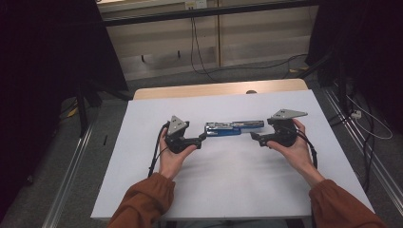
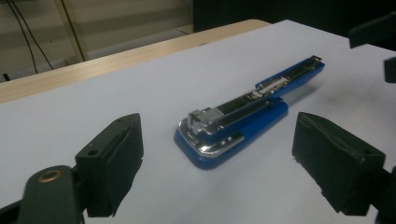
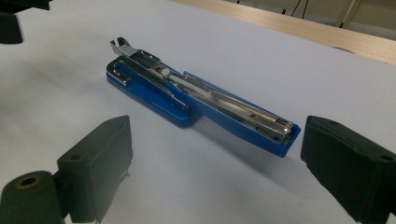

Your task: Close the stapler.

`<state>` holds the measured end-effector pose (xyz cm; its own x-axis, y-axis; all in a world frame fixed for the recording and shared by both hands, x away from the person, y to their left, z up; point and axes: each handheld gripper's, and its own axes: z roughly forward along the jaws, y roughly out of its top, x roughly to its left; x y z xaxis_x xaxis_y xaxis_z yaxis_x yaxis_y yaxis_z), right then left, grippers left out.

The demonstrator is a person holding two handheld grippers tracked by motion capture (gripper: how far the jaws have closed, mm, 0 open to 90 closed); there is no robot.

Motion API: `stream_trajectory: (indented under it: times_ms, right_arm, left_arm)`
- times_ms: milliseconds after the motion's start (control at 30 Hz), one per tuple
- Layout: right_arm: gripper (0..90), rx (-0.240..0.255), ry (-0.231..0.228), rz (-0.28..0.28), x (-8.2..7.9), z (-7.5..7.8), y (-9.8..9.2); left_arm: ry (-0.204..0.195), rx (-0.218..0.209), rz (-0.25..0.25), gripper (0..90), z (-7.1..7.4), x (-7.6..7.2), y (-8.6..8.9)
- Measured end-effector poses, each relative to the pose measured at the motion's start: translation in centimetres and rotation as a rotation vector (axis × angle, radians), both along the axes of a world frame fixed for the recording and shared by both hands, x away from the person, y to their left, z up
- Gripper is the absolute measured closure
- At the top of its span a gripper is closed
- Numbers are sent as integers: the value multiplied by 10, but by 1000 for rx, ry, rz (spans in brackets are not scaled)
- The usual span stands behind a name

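A blue stapler [image 1: 233, 127] with its chrome top swung open flat lies lengthwise across the middle of the white table top [image 1: 237, 180]. My left gripper [image 1: 203, 137] sits at the stapler's left end, held in a hand, jaws spread. In the left gripper view the stapler [image 2: 233, 126] lies just ahead of my left gripper [image 2: 217, 156], pads clear of it. My right gripper [image 1: 254, 137] faces the stapler's right end, also spread. In the right gripper view the stapler [image 3: 196, 100] lies ahead of my right gripper [image 3: 215, 156], untouched.
The white sheet covers a wooden table whose far edge [image 1: 214, 89] shows bare. Beyond it are a grey floor, cables [image 1: 197, 52] and a pale wall panel. Dark curtains [image 1: 43, 71] stand at both sides, and floor rails [image 1: 71, 166] run along the table.
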<state>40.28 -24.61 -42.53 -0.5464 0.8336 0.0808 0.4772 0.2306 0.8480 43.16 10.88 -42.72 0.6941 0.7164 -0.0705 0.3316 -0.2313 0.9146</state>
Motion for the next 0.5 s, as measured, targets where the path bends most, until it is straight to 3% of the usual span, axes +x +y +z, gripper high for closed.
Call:
stream_trajectory:
  times_ms: [133,167,333,400,500]
  right_arm:
    - [91,-5,12,-6,1,-4,-3]
    - [93,-8,13,-9,1,-4,-4]
    - [165,-10,14,-11,-1,-6,-6]
    - [215,-9,7,-9,-1,-5,-6]
    - [284,-2,6,-14,-2,-5,-7]
  left_arm:
    - [-6,31,-17,365,-4,0,-3]
    - [-2,31,-16,370,-5,0,-3]
    - [14,11,-32,568,-6,1,-3]
    - [8,12,-32,585,-6,2,-2]
    - [18,6,-49,736,-8,4,-1]
